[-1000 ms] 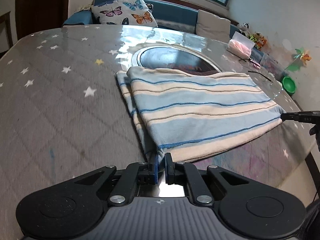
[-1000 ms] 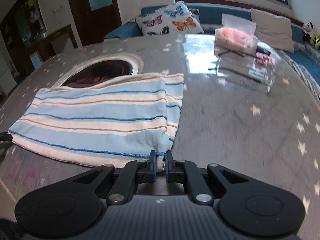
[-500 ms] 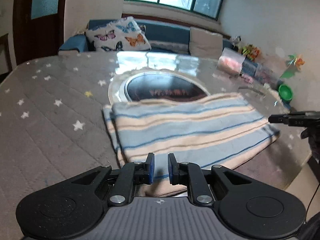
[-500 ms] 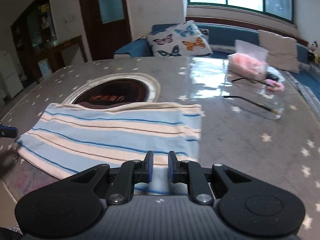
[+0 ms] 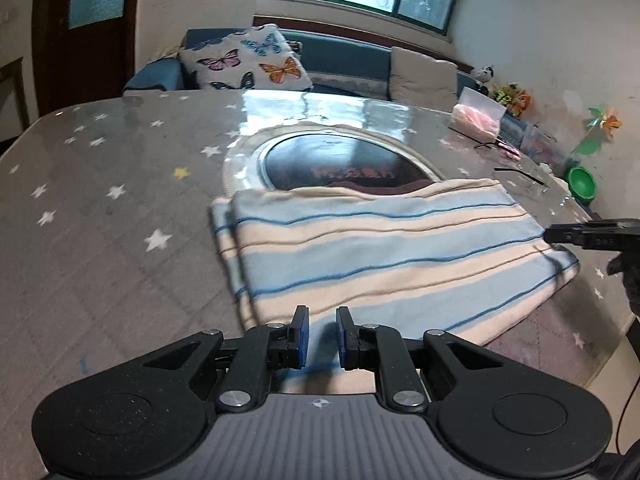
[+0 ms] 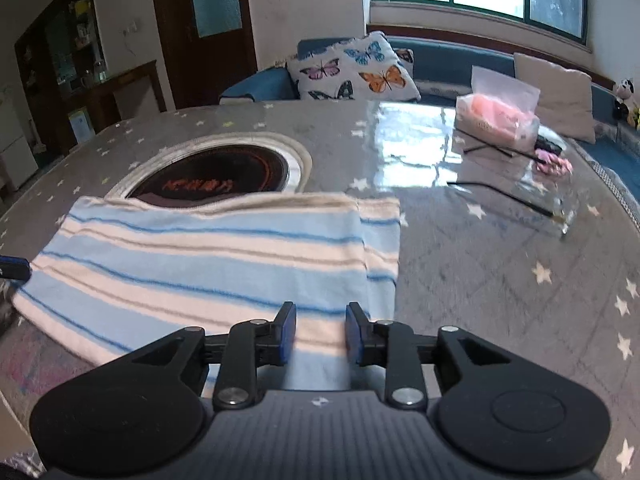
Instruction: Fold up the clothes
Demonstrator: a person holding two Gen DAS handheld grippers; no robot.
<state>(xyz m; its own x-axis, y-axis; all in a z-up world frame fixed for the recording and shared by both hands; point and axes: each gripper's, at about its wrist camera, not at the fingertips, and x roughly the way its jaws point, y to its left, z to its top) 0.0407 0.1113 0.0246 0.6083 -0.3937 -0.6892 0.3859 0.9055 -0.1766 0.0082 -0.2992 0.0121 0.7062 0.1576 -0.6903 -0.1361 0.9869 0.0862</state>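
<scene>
A blue and cream striped garment point(image 5: 384, 248) lies folded flat on the grey star-patterned table point(image 5: 88, 216); it also shows in the right wrist view point(image 6: 208, 264). My left gripper point(image 5: 319, 334) is open and empty, raised over the garment's near left corner. My right gripper point(image 6: 321, 330) is open wider and empty, raised over the garment's near right corner. The right gripper's tip shows at the right edge of the left wrist view point(image 5: 592, 234).
A round dark cooktop point(image 5: 344, 166) is set in the table behind the garment. A pink tissue pack point(image 6: 498, 116), black sticks and clear plastic point(image 6: 548, 196) lie at the far right. A green bowl point(image 5: 582, 184) sits by the table's right edge. A sofa with cushions stands behind.
Both grippers let go of the garment's near corners, opened and rose back from it. The garment now lies flat on the table.
</scene>
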